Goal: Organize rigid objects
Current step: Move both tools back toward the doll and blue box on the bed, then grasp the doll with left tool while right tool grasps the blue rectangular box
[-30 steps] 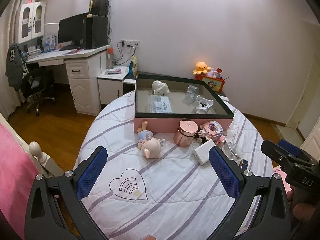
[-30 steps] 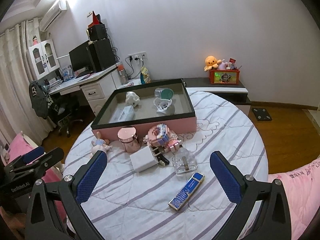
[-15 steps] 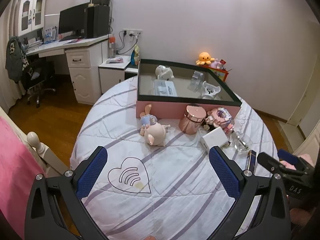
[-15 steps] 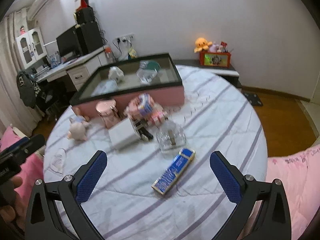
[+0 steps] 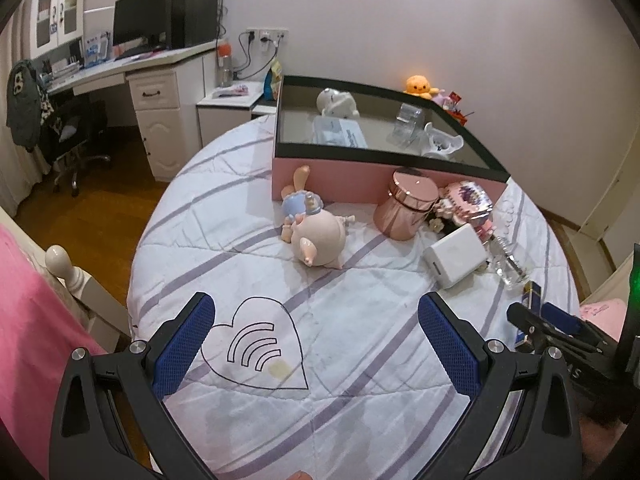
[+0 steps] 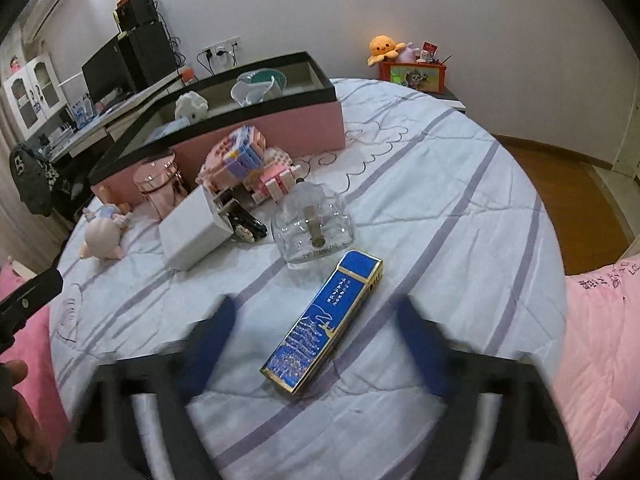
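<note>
A pink box with a black rim (image 5: 332, 184) (image 6: 280, 124) stands on the round bed and holds several items. In front of it lie a pig doll (image 5: 316, 236) (image 6: 102, 236), a rose-gold canister (image 5: 406, 210) (image 6: 160, 188), a pink brick model (image 5: 466, 202) (image 6: 244, 162), a white box (image 5: 456, 256) (image 6: 192, 236), a clear glass bottle (image 6: 314, 226) (image 5: 508, 266) and a long blue box (image 6: 324, 322). My right gripper (image 6: 316, 344) is open, blurred, straddling the blue box's near end. My left gripper (image 5: 316, 344) is open and empty above the heart print.
The bed has a striped white cover (image 5: 280, 300). A desk with a monitor (image 5: 140, 28) and a chair (image 5: 76, 136) stand at the left. A side cabinet with an orange plush (image 6: 386, 50) is behind the bed. A pink quilt (image 6: 600, 340) lies at the right.
Both grippers have moved down and closer to the bed. My right gripper has come over the blue box, with its fingers now drawn in closer together.
</note>
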Tool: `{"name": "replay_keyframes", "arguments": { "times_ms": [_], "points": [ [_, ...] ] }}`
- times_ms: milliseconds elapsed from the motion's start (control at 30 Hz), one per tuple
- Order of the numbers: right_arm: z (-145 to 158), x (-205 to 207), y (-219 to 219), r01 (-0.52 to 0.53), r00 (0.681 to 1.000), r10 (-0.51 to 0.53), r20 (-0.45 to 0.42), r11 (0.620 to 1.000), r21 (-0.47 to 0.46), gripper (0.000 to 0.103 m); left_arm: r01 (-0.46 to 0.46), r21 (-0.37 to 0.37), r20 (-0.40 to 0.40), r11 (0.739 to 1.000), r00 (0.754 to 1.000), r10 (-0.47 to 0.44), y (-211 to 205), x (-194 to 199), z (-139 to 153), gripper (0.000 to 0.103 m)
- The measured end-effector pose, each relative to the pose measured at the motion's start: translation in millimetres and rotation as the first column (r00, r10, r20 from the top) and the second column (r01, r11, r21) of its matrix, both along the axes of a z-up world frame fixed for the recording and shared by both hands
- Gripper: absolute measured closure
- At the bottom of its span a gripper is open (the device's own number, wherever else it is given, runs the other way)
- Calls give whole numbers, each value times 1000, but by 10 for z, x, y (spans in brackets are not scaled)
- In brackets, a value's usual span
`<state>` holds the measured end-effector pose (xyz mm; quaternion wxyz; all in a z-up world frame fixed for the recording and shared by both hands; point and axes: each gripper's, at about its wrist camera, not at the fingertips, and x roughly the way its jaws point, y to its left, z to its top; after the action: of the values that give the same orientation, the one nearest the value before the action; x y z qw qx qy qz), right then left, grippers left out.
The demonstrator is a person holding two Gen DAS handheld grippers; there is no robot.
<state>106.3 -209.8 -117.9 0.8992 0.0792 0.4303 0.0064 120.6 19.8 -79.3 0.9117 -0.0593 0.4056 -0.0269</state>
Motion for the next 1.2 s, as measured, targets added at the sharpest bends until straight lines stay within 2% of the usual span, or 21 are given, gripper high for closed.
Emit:
{"name": "replay_keyframes", "arguments": {
  "times_ms": [100, 167, 233, 500, 667, 733, 800, 867, 900, 933, 967, 1000, 1033, 1067, 1100, 1133, 1167, 1200],
  "points": [
    [-17, 16, 24, -20, 1000, 20, 8, 1000, -14, 48, -4, 4, -16, 1000, 1000, 4, 4, 72, -60, 0],
    [-5, 22, 38, -40, 999, 40, 11, 999, -14, 62, -7, 7, -26, 1000, 1000, 7, 2, 143, -105, 0],
    [-1, 28, 49, -56, 998, 56, 8, 998, -12, 69, -10, 9, -29, 1000, 1000, 10, -2, 207, -135, 0],
    [28, 68, 34, -83, 997, 83, 4, 997, -2, 72, -38, 51, -39, 998, 998, 40, 16, 599, -257, 0],
    [6, 109, 12, -82, 997, 82, -8, 997, 9, 72, -59, 79, -76, 995, 995, 65, 57, 853, -378, 2],
    [-9, 123, 22, -89, 996, 89, -10, 996, 5, 69, -52, 80, -87, 995, 994, 59, 56, 906, -395, 3],
    [-26, 137, 29, -89, 996, 89, -10, 996, 6, 65, -30, 95, -87, 995, 995, 38, 11, 935, -402, 11],
    [-36, 142, 73, -114, 993, 114, -5, 993, 8, 51, -13, 106, -86, 994, 996, 22, -30, 944, -407, 20],
    [-43, 144, 101, -134, 991, 134, 0, 991, 16, 35, -3, 102, -79, 995, 997, 11, -46, 936, -398, 30],
    [-58, 150, 159, -168, 986, 168, 5, 985, 24, 17, 3, 102, -75, 995, 997, 5, -55, 927, -391, 35],
    [-73, 154, 218, -186, 983, 186, 3, 983, 2, 15, 7, 100, -71, 995, 997, 0, -60, 914, -384, 45],
    [-89, 154, 291, -188, 982, 188, -6, 981, -51, 15, 18, 84, -68, 996, 998, -12, -58, 901, -376, 51],
    [-96, 151, 343, -185, 983, 185, -14, 979, -85, 15, 19, 79, -66, 997, 998, -14, -52, 891, -368, 51],
    [-88, 143, 333, -174, 985, 174, -11, 983, -66, 16, 21, 71, -66, 997, 998, -16, -44, 884, -364, 51],
    [-75, 135, 294, -166, 986, 166, -3, 986, -33, 17, 22, 62, -64, 998, 998, -18, -29, 871, -360, 51],
    [-63, 126, 239, -155, 988, 155, 3, 988, -9, 27, 23, 56, -63, 998, 998, -19, -20, 860, -356, 51],
    [-53, 116, 187, -137, 990, 138, 7, 990, -14, 43, 23, 50, -60, 998, 998, -20, -8, 842, -350, 51],
    [-51, 103, 124, -120, 993, 120, 9, 993, -19, 51, 23, 47, -58, 999, 998, -20, -8, 833, -346, 51]
  ]
}}
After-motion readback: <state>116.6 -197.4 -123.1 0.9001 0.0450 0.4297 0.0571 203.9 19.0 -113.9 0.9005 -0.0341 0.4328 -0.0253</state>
